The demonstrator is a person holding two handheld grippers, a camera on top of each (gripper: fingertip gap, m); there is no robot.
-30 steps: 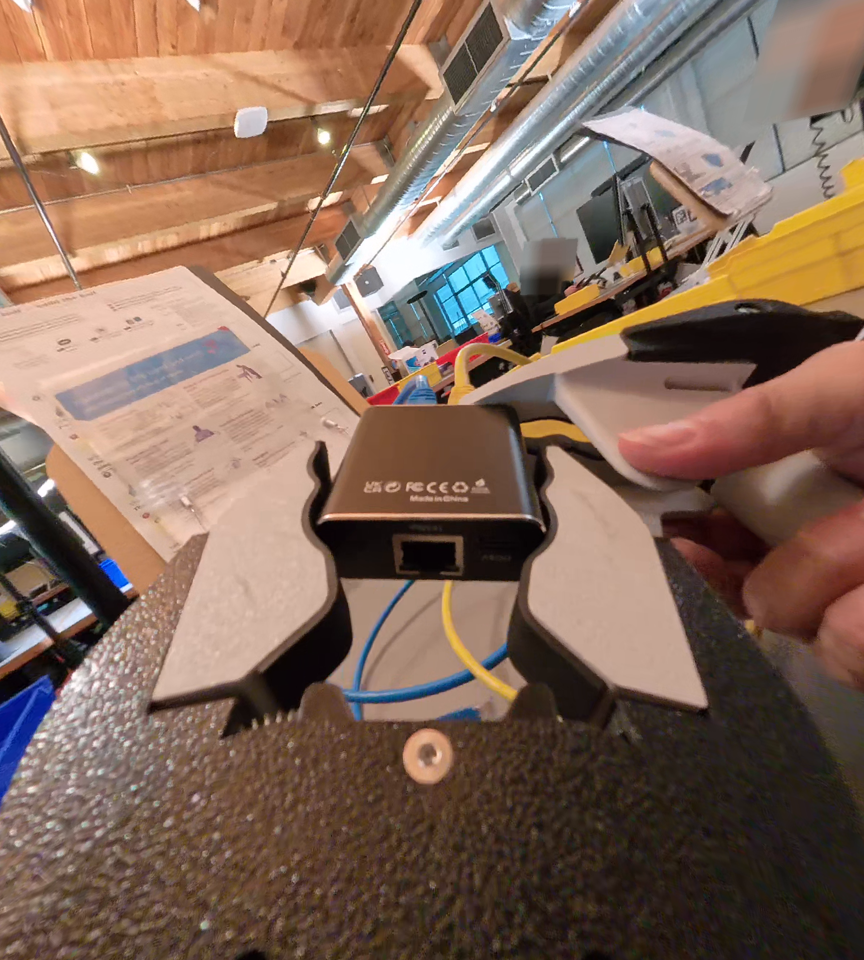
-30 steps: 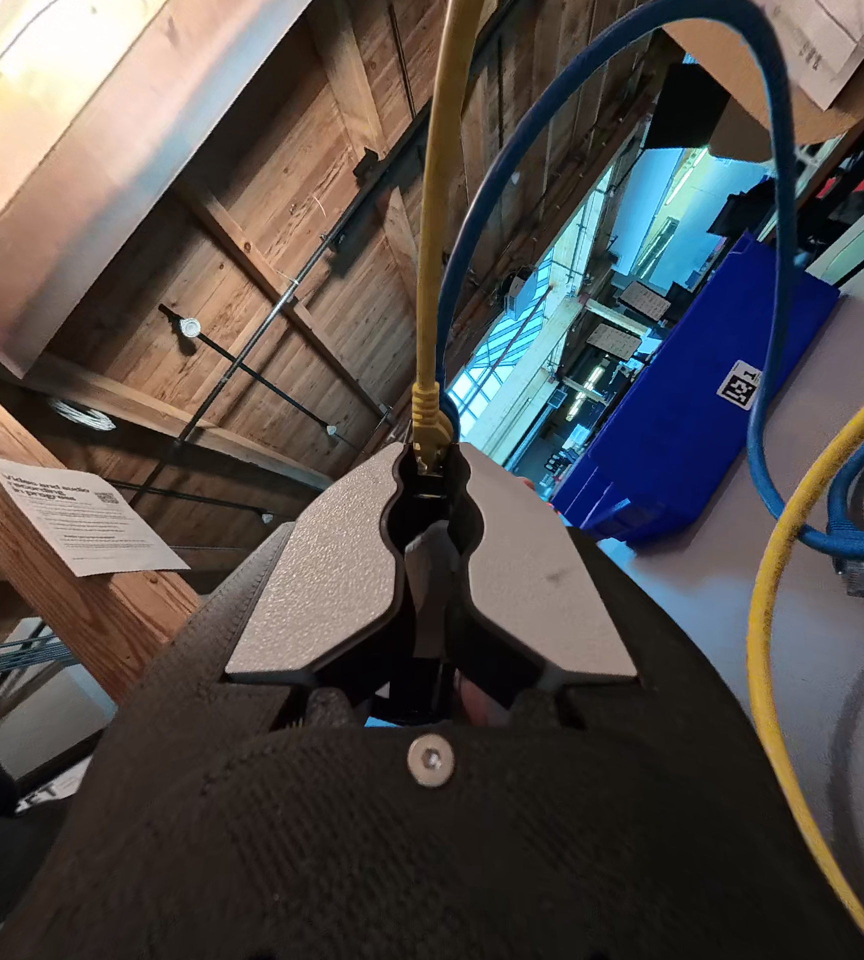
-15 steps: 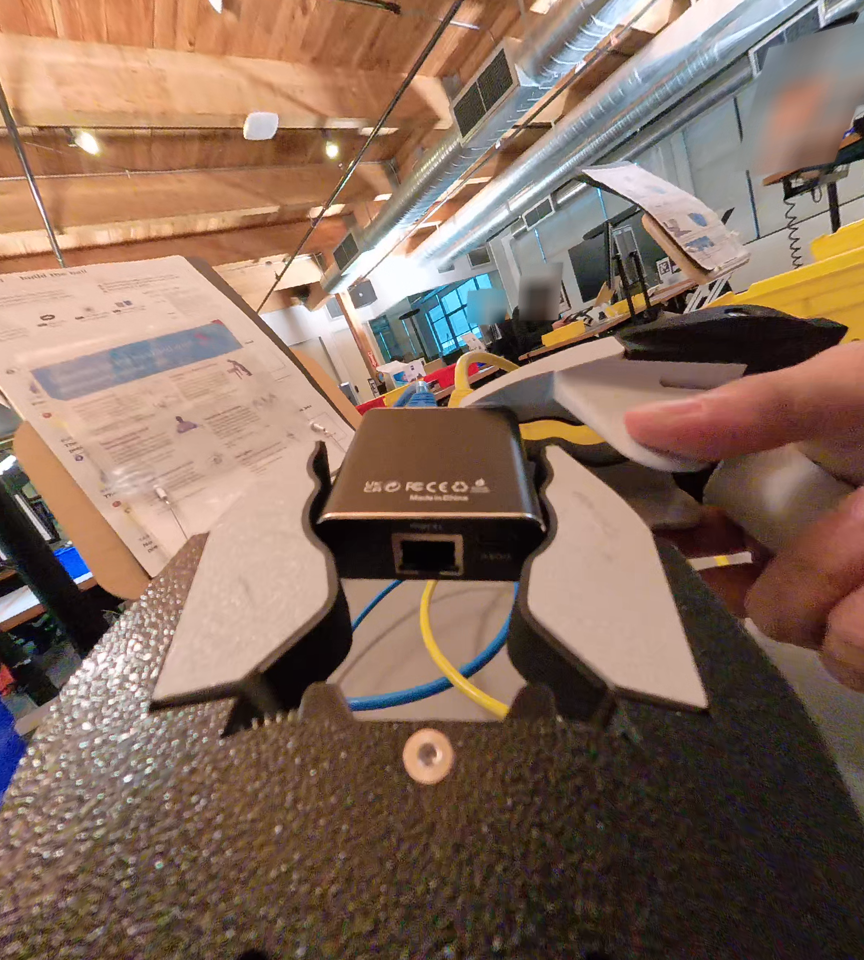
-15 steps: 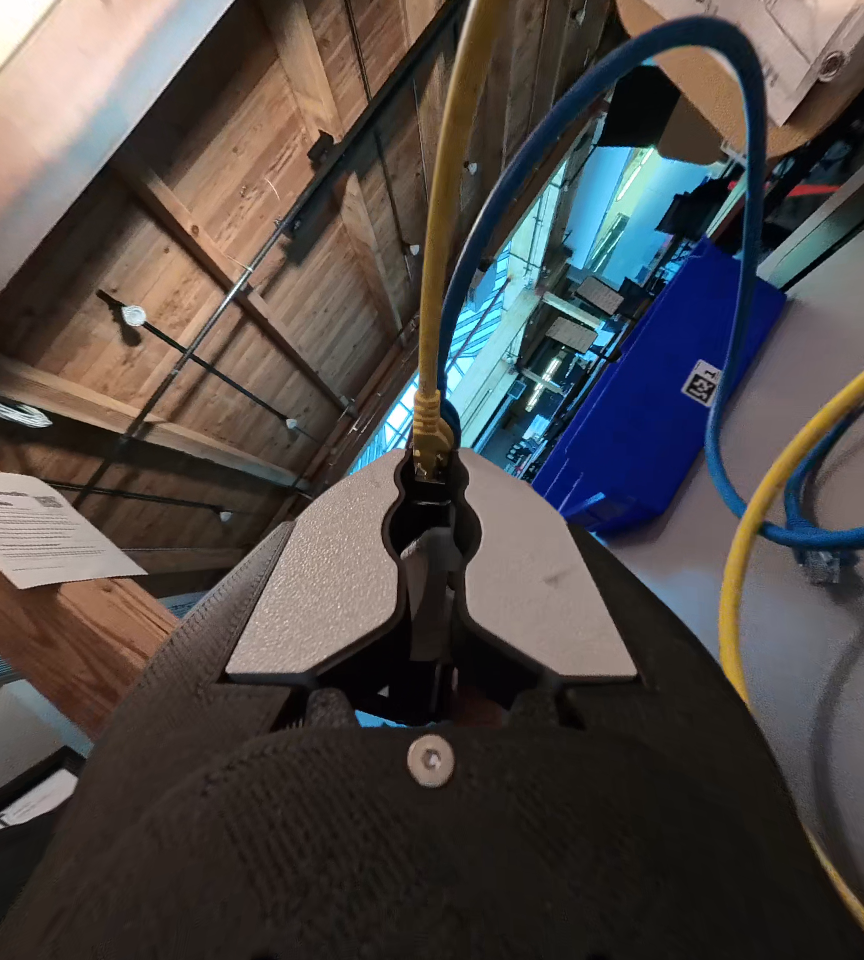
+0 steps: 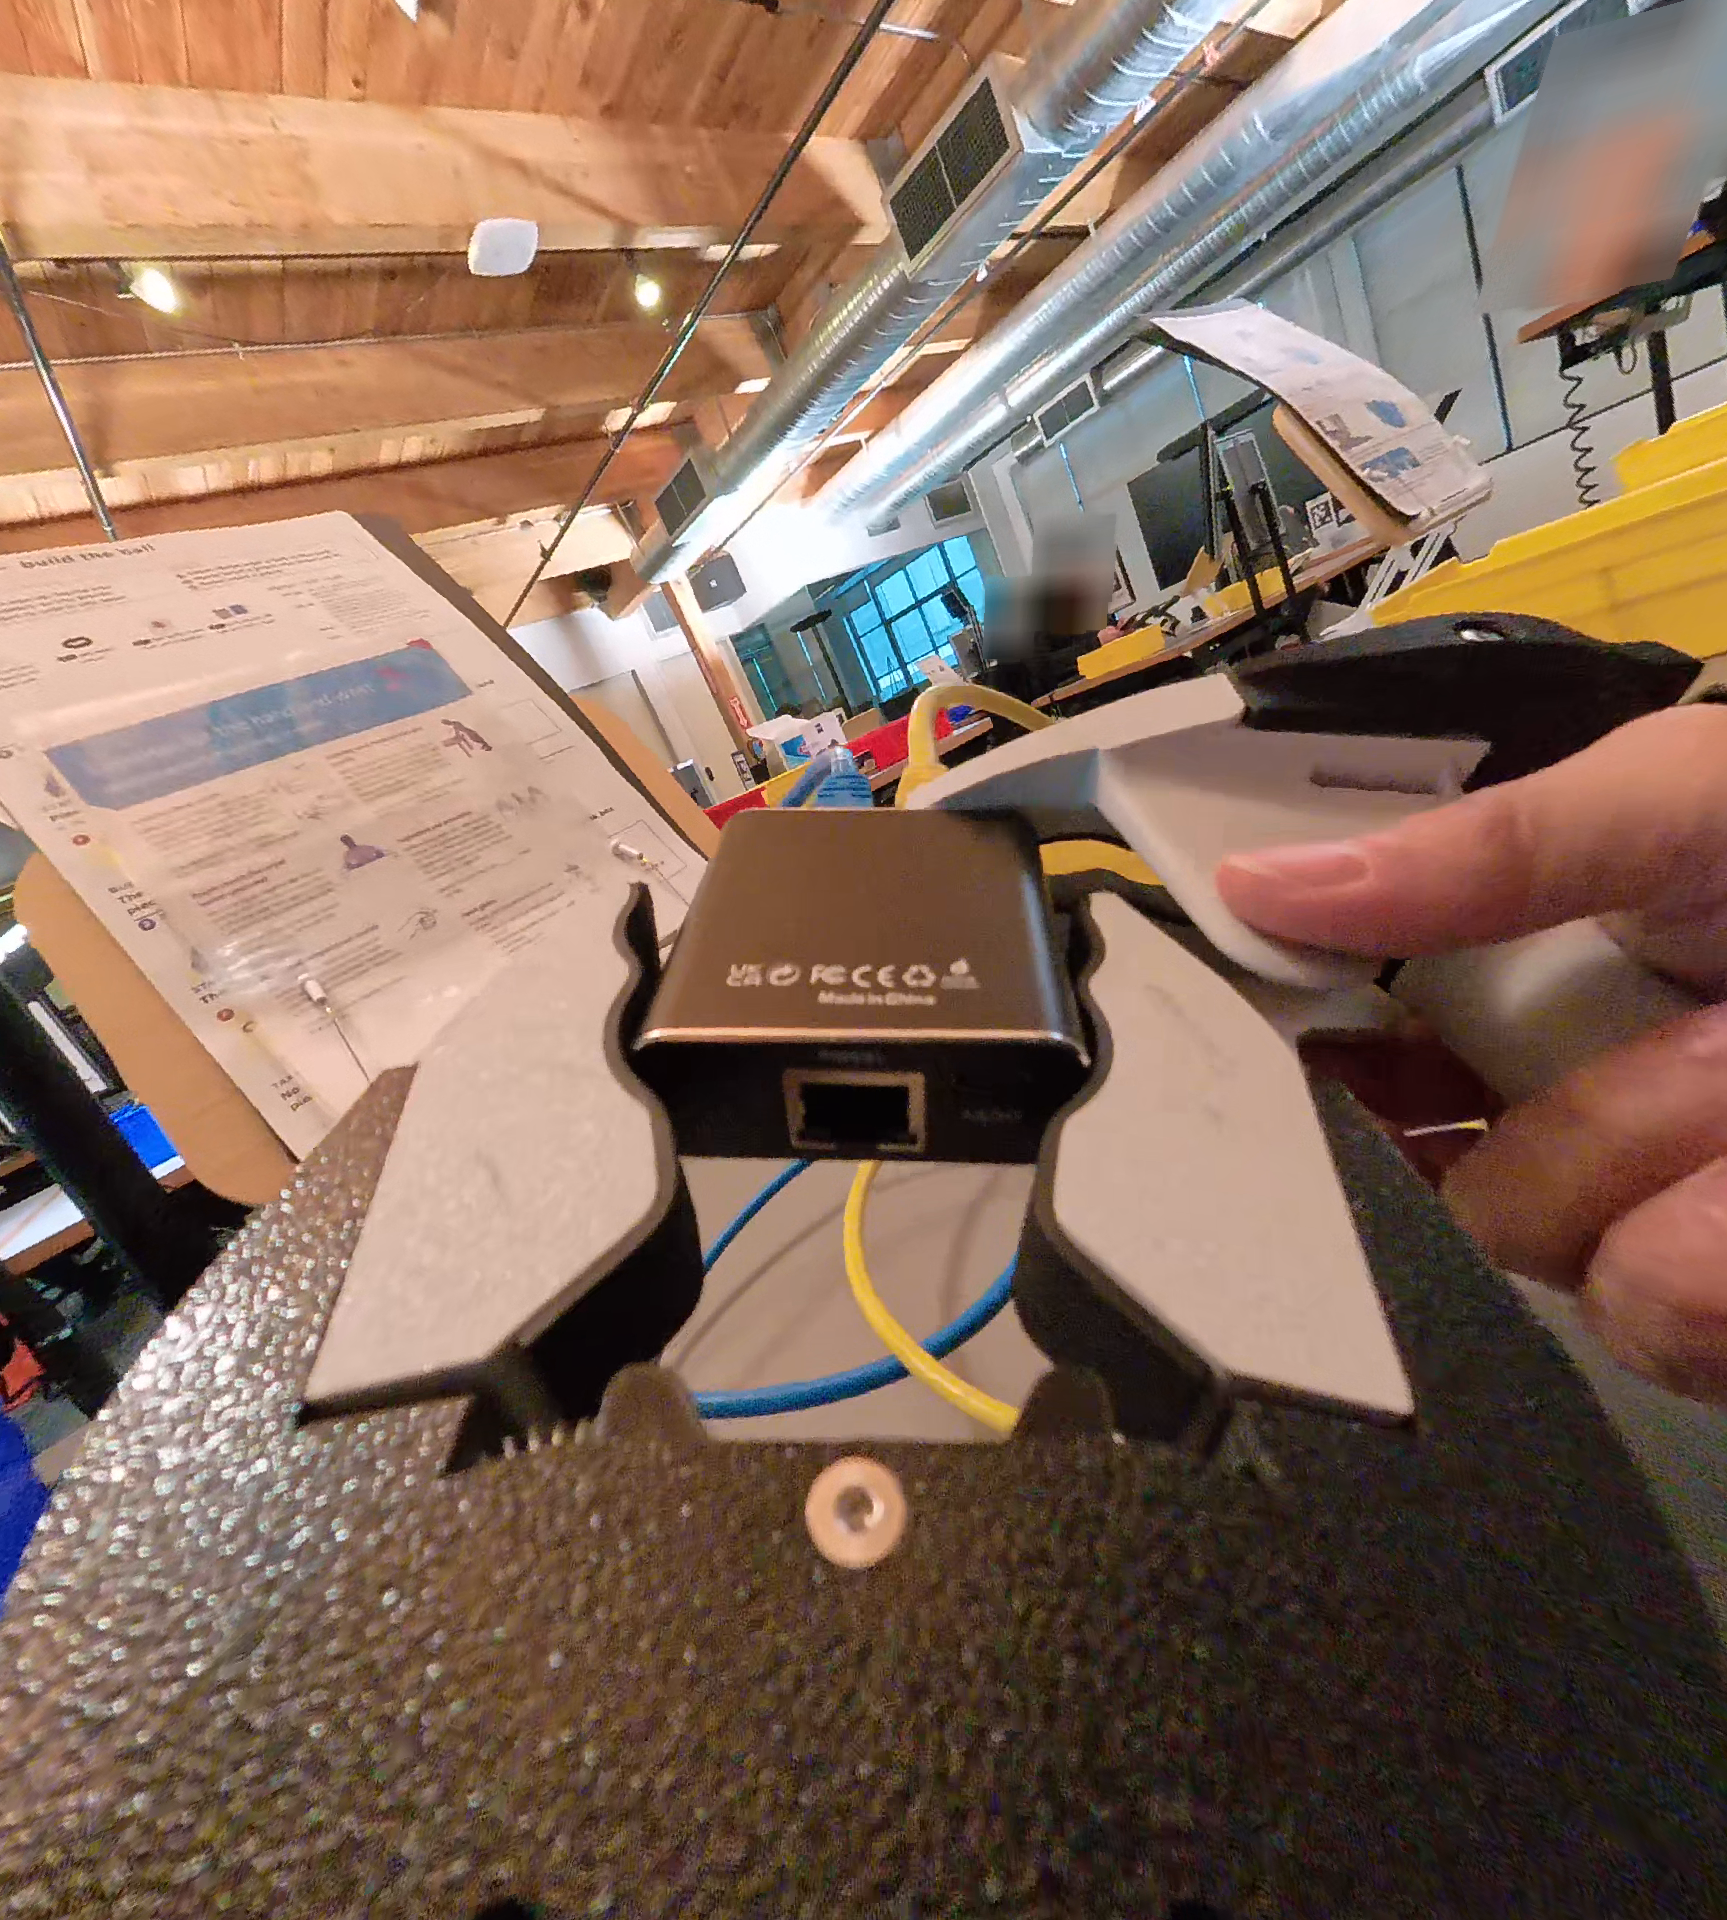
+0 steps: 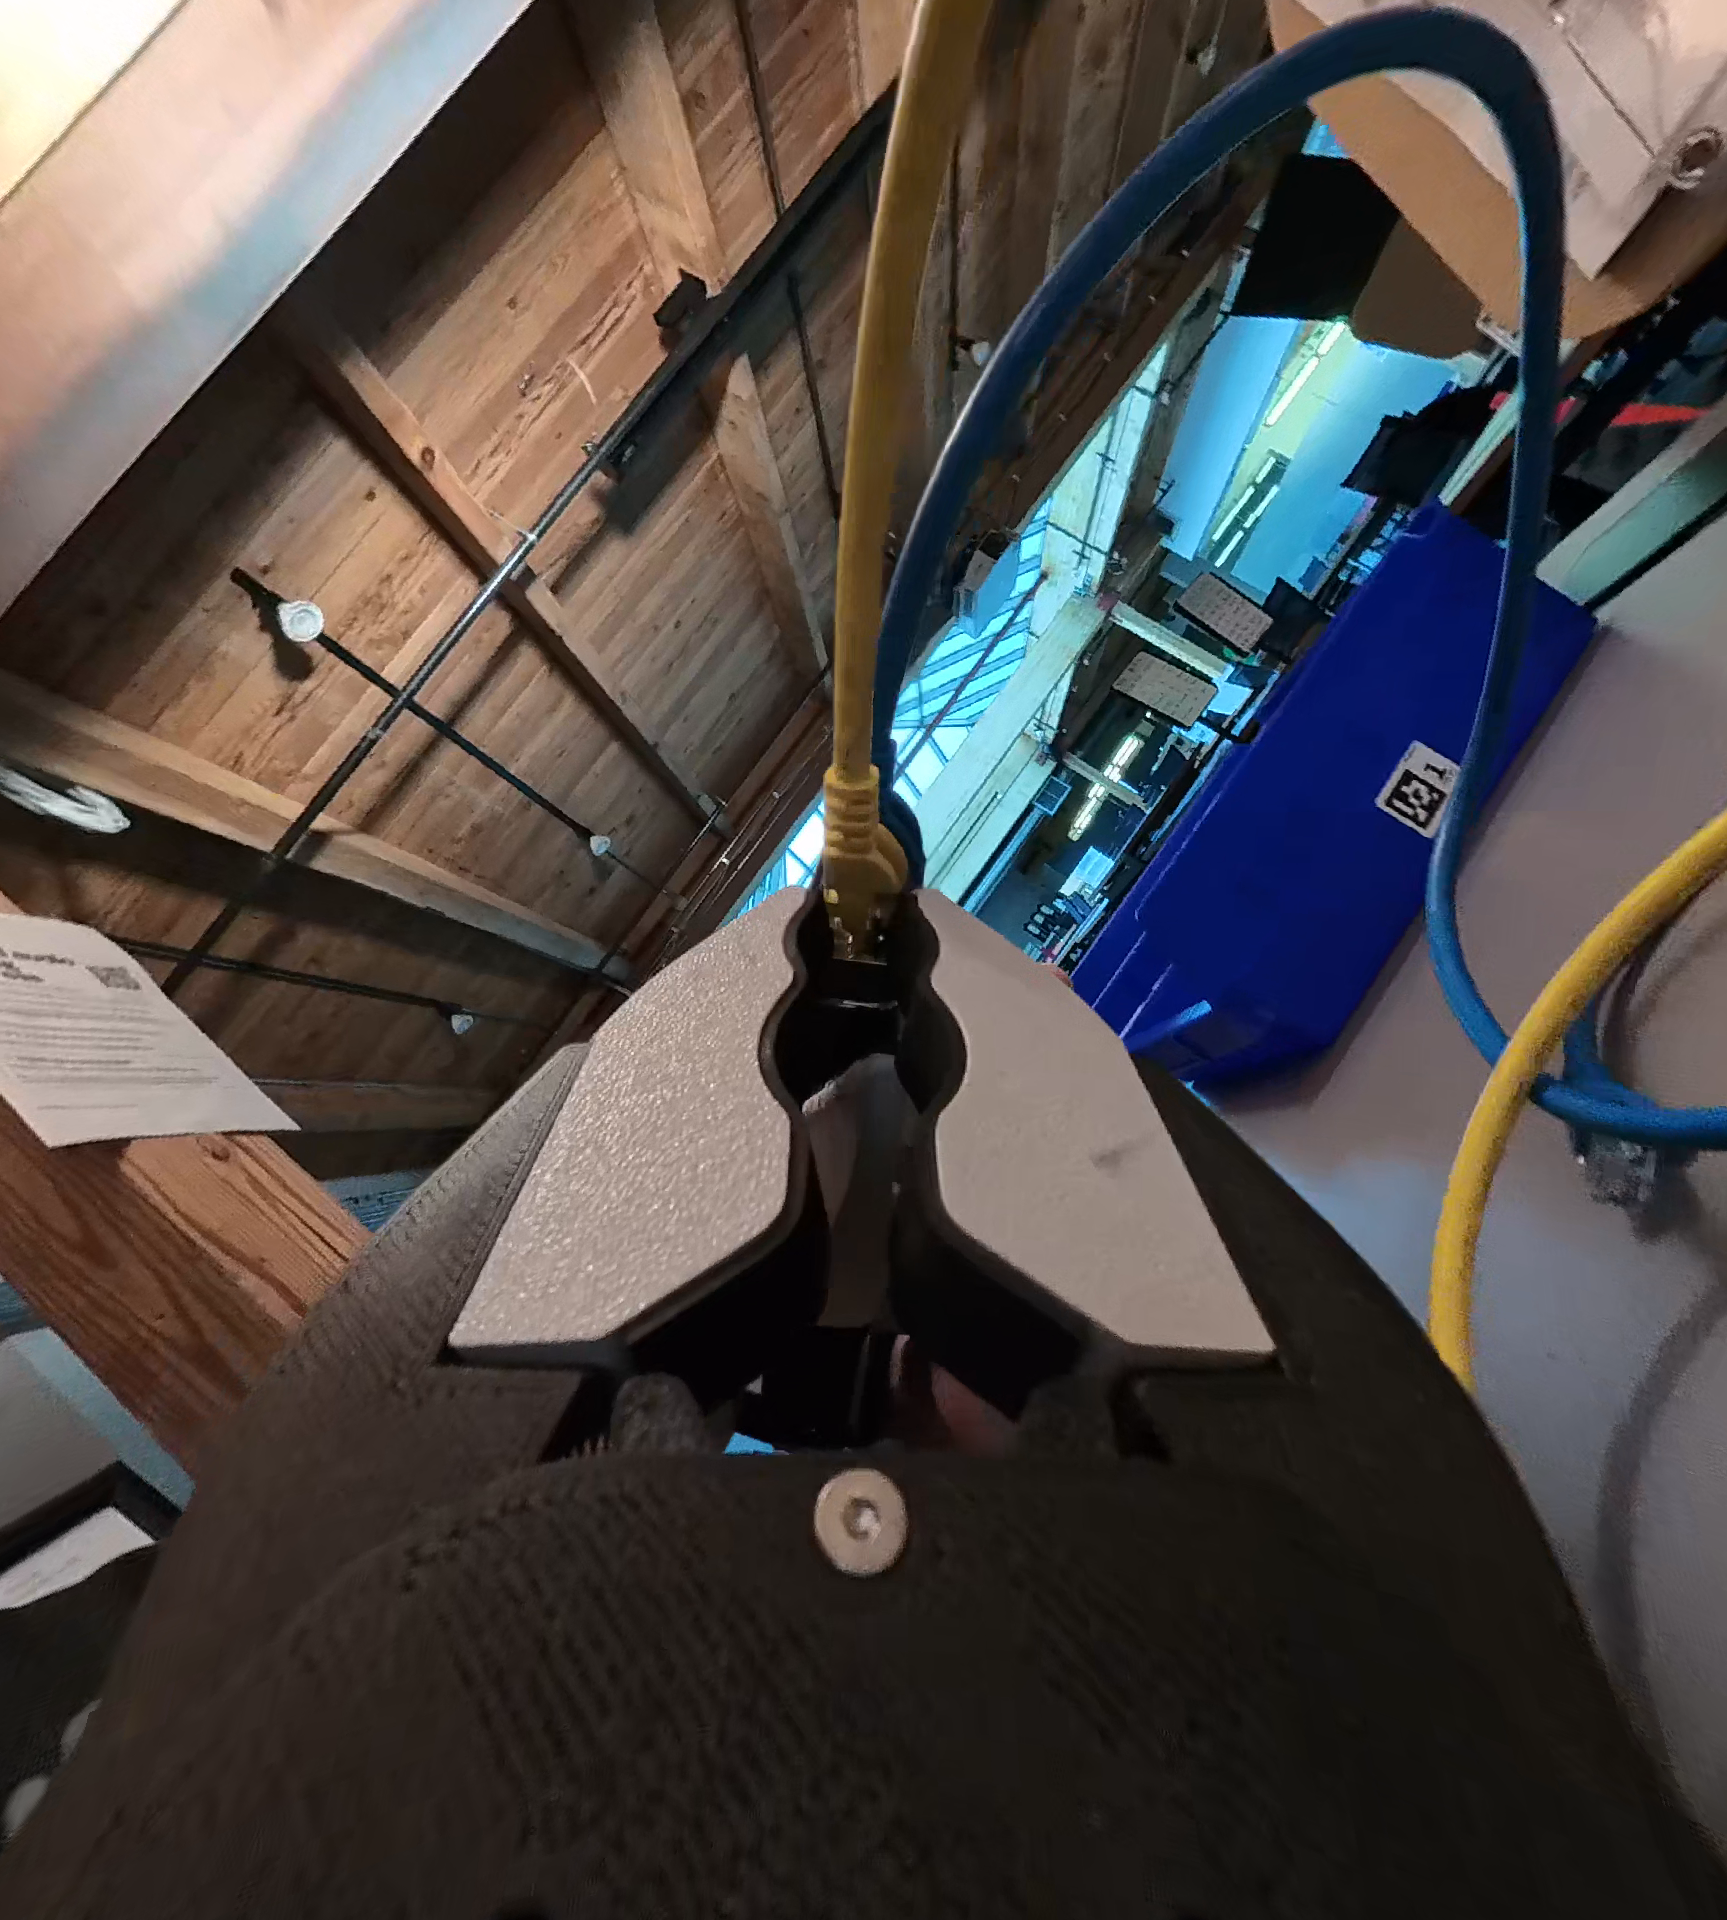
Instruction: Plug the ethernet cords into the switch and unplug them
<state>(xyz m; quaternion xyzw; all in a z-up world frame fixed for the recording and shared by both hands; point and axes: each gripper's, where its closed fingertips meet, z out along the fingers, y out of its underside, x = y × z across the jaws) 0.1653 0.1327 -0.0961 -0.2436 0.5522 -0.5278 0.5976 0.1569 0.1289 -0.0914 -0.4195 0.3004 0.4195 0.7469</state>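
The small black switch (image 5: 854, 961) sits clamped between the two fingers of the left gripper (image 5: 854, 935), held up off the grey surface (image 5: 843, 1351) with an empty port facing the camera. At its far end a yellow cord (image 5: 952, 717) and a blue cord (image 5: 838, 779) are plugged in side by side. The right gripper (image 6: 864, 925) is closed on the yellow cord's plug (image 6: 854, 862), coming in from the right, just beyond the switch. A hand (image 5: 1607, 1018) grips its handle at the right. Both cords loop down onto the surface; the blue cord's loose end (image 6: 1612, 1164) lies there at the right. A blue bin (image 6: 1306, 862) stands farther off, and a printed sheet (image 5: 246, 769) leans at the left.
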